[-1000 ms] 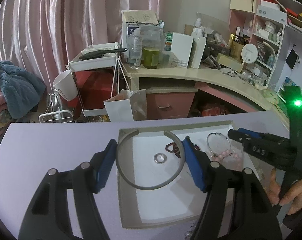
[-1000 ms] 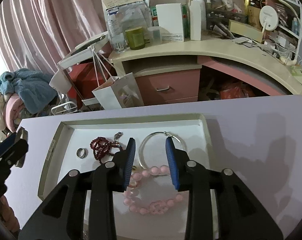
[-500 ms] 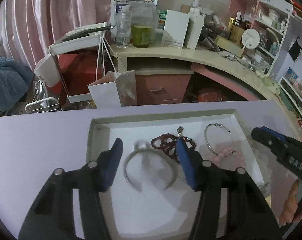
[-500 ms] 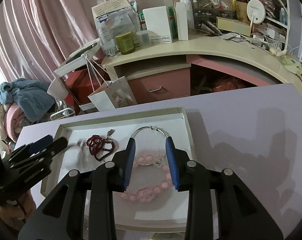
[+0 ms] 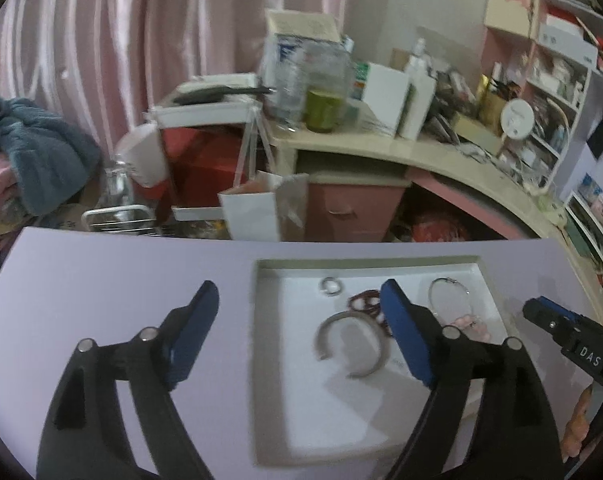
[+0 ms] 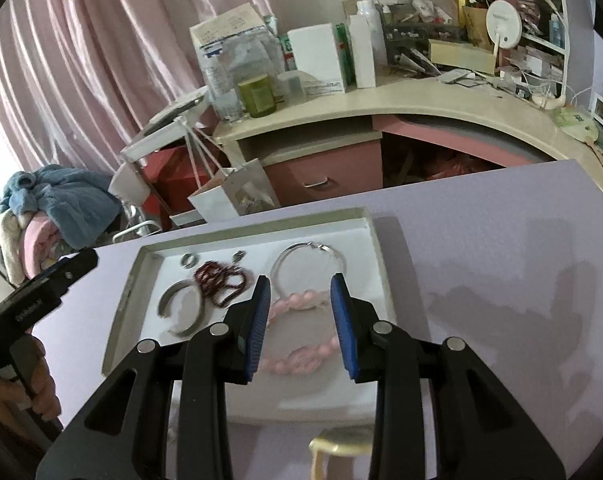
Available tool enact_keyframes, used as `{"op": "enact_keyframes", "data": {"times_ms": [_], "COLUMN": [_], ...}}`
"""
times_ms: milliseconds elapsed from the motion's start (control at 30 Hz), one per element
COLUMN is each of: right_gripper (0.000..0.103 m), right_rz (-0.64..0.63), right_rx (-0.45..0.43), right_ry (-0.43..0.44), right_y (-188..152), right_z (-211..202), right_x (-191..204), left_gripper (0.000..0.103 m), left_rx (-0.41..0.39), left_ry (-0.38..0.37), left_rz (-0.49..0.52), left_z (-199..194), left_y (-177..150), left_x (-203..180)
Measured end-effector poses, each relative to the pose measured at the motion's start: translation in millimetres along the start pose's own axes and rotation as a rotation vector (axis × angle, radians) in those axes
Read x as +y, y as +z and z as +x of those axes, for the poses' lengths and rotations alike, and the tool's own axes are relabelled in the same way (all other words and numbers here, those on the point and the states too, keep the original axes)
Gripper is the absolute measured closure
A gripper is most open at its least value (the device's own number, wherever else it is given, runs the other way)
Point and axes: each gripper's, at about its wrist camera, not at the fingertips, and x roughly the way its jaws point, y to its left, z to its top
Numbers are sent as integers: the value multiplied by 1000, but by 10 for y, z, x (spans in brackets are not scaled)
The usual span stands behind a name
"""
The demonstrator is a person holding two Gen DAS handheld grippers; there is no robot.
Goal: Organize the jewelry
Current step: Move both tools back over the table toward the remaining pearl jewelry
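While I am holding both grippers above the lilac tabletop (image 5: 101,264), the shallow white rectangular tray with a beige rim (image 5: 261,360) is lying flat in front of me with all the jewelry inside it. My left gripper (image 5: 301,320) is standing wide open: its jaws have just been spreading, and nothing is being pinched between the blue pads. In the left wrist view, one pad is hanging over bare tabletop at about nine o'clock of the tray, the other over the tray's middle. Lying loose on the tray floor between them, toward the right pad, is the open grey metal cuff bangle (image 5: 351,344), touching neither pad. At twelve o'clock from the bangle the small silver ring (image 5: 330,286) is sitting near the tray's far wall. At about one o'clock from the bangle the dark red beaded bracelet (image 5: 365,305) is lying bunched up, partly hidden behind my right-hand pad.

My right gripper (image 6: 301,320) is hovering over the tray's other half with its jaws set narrowly apart and gripping nothing. Seen past its pads, the pink beaded bracelet (image 6: 301,304) is lying on the tray floor below them, and the thin silver wire hoop bracelet (image 6: 307,262) is resting at twelve o'clock of it, overlapping the pink beads.
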Motion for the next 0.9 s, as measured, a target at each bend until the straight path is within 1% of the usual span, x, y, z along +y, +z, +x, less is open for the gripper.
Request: {"op": "enact_keyframes", "data": {"times_ms": [100, 267, 467, 667, 800, 867, 900], "right_gripper": [70, 70, 70, 70, 70, 70, 70], "right_rz": [-25, -86, -180, -269, -294, -285, -284], "right_rx": [2, 38, 100, 193, 226, 234, 223], "right_ry": [17, 59, 129, 184, 182, 172, 170], "right_y": [-103, -419, -930, -1425, -1591, -1627, -1628], "right_z": [-96, -230, -315, -260, -210, -173, -176], "right_x": [105, 323, 614, 900, 986, 988, 988], "left_gripper": [16, 14, 12, 12, 12, 12, 12], "left_rx": [-24, -56, -61, -47, -44, -43, -42], "left_ry": [44, 112, 148, 169, 190, 200, 204], "left_rz": [-12, -40, -72, -122, -151, -163, -166], "left_z": [-248, -679, -1050, -1341, -1485, -1550, -1579], "left_y": [-94, -336, -691, -1065, -1206, -1269, -1298], "left_x": [154, 361, 488, 598, 715, 767, 785]}}
